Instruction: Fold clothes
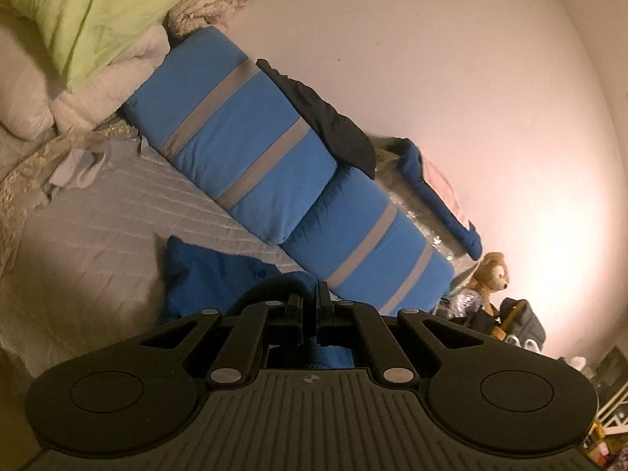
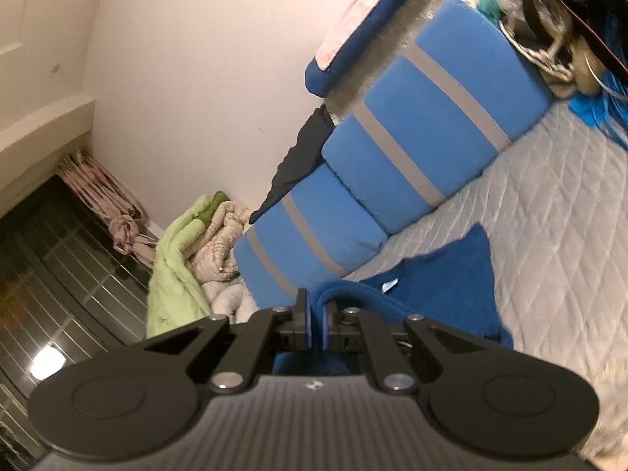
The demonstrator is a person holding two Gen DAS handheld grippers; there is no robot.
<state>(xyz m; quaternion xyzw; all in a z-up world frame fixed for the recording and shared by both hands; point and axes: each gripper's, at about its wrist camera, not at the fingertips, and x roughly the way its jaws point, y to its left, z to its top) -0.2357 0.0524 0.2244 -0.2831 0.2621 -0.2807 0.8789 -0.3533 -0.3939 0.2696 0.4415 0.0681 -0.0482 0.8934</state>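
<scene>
A dark blue garment (image 1: 212, 274) lies partly on the grey quilted bed (image 1: 98, 231), lifted at its near edge. My left gripper (image 1: 310, 306) is shut on a fold of that blue cloth, which bunches around its fingers. In the right wrist view the same blue garment (image 2: 443, 282) spreads over the quilt (image 2: 557, 235), and my right gripper (image 2: 316, 314) is shut on its rolled edge, with cloth showing between the pads. A small light label (image 2: 390, 284) shows on the garment.
Two blue cushions with grey stripes (image 1: 243, 145) (image 2: 428, 129) line the wall. A dark cloth (image 1: 325, 117) hangs over them. A green blanket (image 1: 86, 11) and pale bedding are piled at one end. A stuffed bear (image 1: 490, 274) and bags sit at the other.
</scene>
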